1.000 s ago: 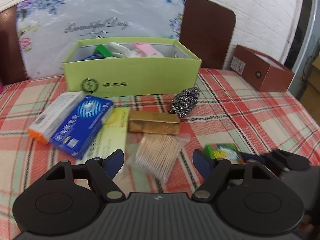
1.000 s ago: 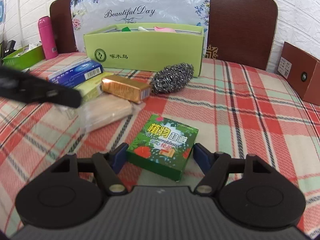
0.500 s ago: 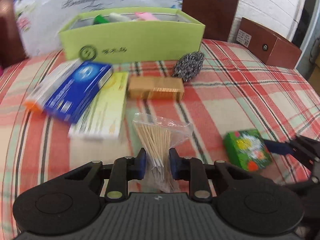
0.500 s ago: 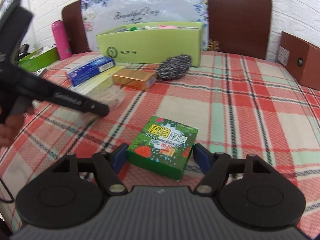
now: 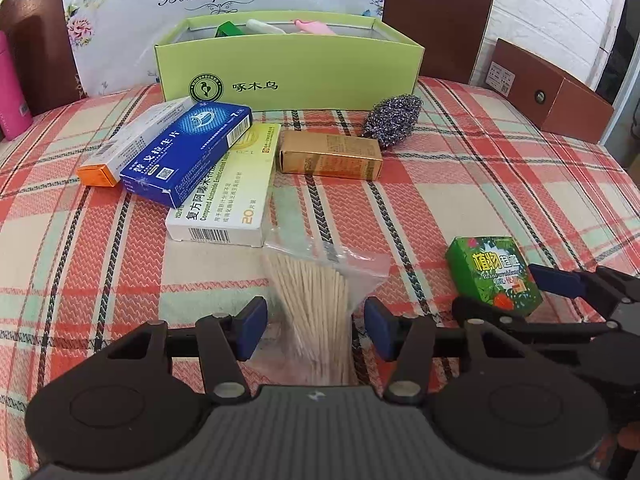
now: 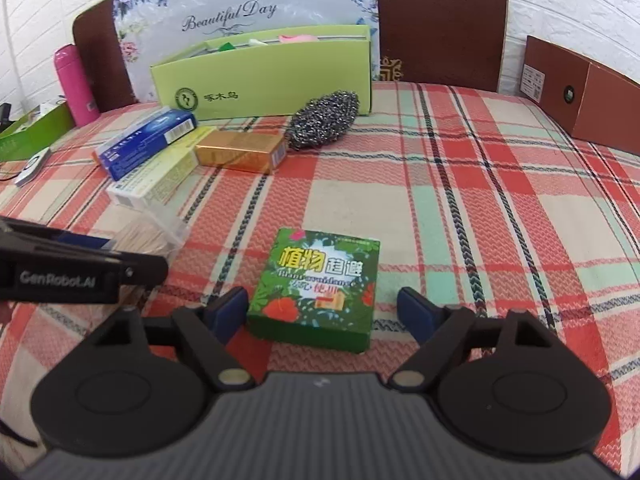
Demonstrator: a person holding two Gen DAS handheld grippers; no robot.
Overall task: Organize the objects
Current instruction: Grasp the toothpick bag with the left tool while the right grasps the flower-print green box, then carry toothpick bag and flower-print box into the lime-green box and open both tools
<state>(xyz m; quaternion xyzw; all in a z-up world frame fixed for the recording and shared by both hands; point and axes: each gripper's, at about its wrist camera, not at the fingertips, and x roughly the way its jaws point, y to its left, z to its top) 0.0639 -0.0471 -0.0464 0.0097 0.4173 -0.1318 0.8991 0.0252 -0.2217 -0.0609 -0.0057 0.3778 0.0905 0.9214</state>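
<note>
Blue pads (image 5: pixel 251 328) of the left gripper (image 5: pixel 314 330) stood apart on either side of the bag of cotton swabs (image 5: pixel 318 300), the jaws opening and neither pad pressing on the plastic, so the bag lay loose on the plaid tablecloth (image 5: pixel 500 200) between them. Over on the right gripper (image 6: pixel 326 310) the jaws were also opening, with the small green box (image 6: pixel 320 284) flat on the cloth between the pads; the left pad sat just beside its edge and the right pad stood clear of it. Beyond the swabs lay a white and yellow medicine box (image 5: pixel 228 192) with a blue box (image 5: pixel 188 152) overlapping it and an orange-ended box (image 5: pixel 132 144) beside that. A gold box (image 5: pixel 330 158) lay near a steel scourer (image 5: pixel 392 120), both in front of the open light-green box (image 5: pixel 288 68), which held a few items at the back of the table.
</note>
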